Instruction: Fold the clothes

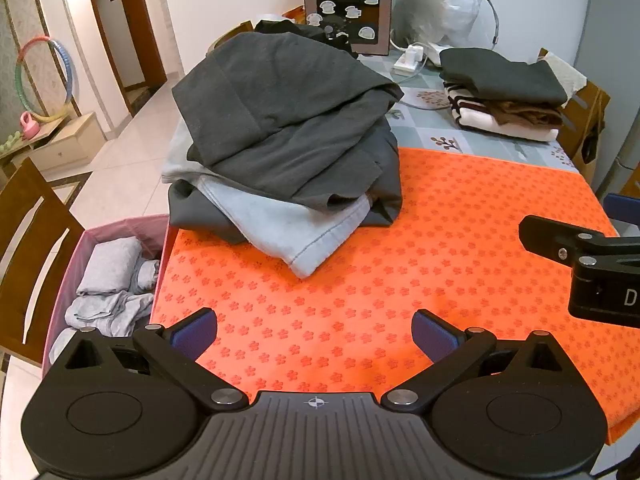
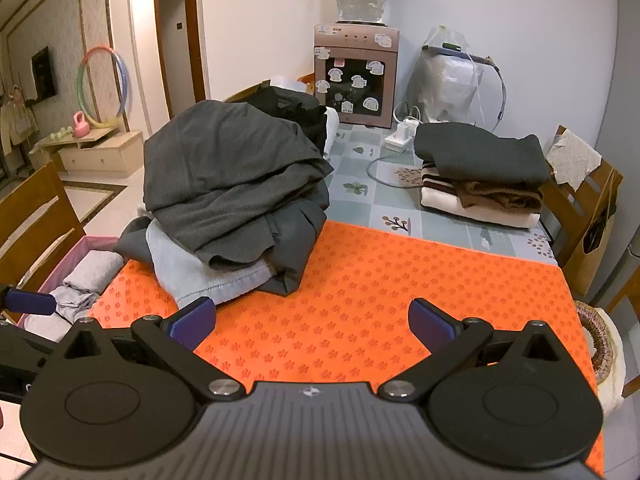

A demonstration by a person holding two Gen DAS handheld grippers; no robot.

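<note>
1. Left wrist view: the left gripper [image 1: 315, 334] hangs over the near part of the orange flower-print mat [image 1: 400, 280], its blue-padded jaws spread wide and holding nothing. A loose heap of dark grey and pale blue garments [image 1: 280, 136] sits on the mat's far left corner. One neat stack of folded clothes, dark grey over brown and cream [image 1: 504, 92], rests far right on the tiled tablecloth. One pink fabric bin of grey laundry [image 1: 108, 276] stands at the near left, beside the table. The right gripper's black body intrudes at the right edge.

2. Right wrist view: the right gripper [image 2: 312, 322] is likewise wide apart and empty above the mat [image 2: 400, 300]. I count one heap [image 2: 228, 192], one folded stack [image 2: 480, 172], one bin [image 2: 76, 276], two grippers.

3. Risks, as I judge them: the heap's layers overlap, so a pinch could catch two garments and drag the pile off the left edge into the bin. The smooth mat may let cloth slide mid-fold.
</note>
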